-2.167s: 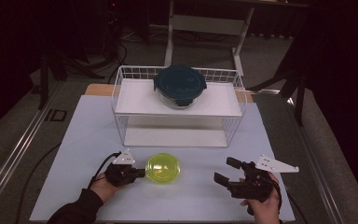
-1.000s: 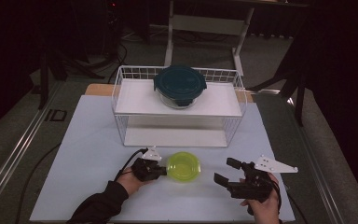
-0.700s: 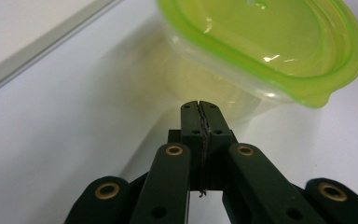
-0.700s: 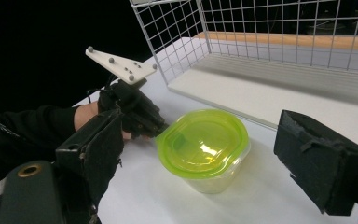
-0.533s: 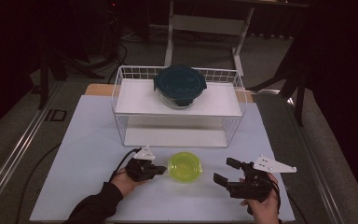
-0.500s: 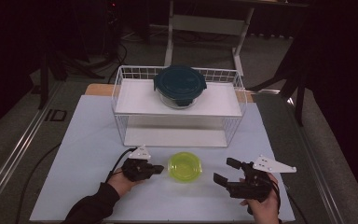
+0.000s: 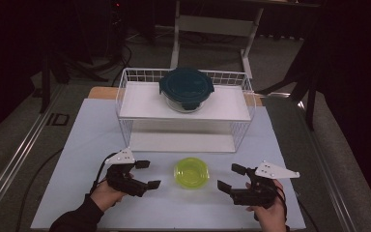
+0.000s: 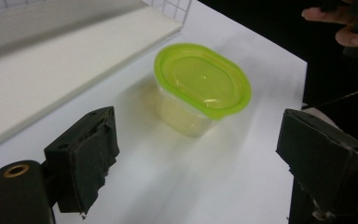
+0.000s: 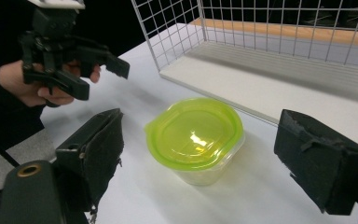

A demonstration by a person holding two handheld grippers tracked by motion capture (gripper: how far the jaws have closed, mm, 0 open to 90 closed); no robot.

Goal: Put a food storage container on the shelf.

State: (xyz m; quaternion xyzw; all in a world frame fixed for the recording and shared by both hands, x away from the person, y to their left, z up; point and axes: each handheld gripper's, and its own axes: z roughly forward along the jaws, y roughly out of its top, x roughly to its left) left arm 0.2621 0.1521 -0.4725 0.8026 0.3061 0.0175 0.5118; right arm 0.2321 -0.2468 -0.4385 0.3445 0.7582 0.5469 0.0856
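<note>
Green-lidded container [image 7: 191, 172] sits on the white bench [image 7: 77, 145], in front of the wire rack [image 7: 125, 96], between the two hand-held grippers and touching neither. Left hand-held gripper [image 7: 148, 174]: jaws have just been opening and now stand apart, nothing between them, container just beyond the tips. Right hand-held gripper [image 7: 231, 177]: jaws apart, empty, pointed at the container. Dark-lidded glass bowl [image 7: 186, 89] on the rack's upper shelf.
</note>
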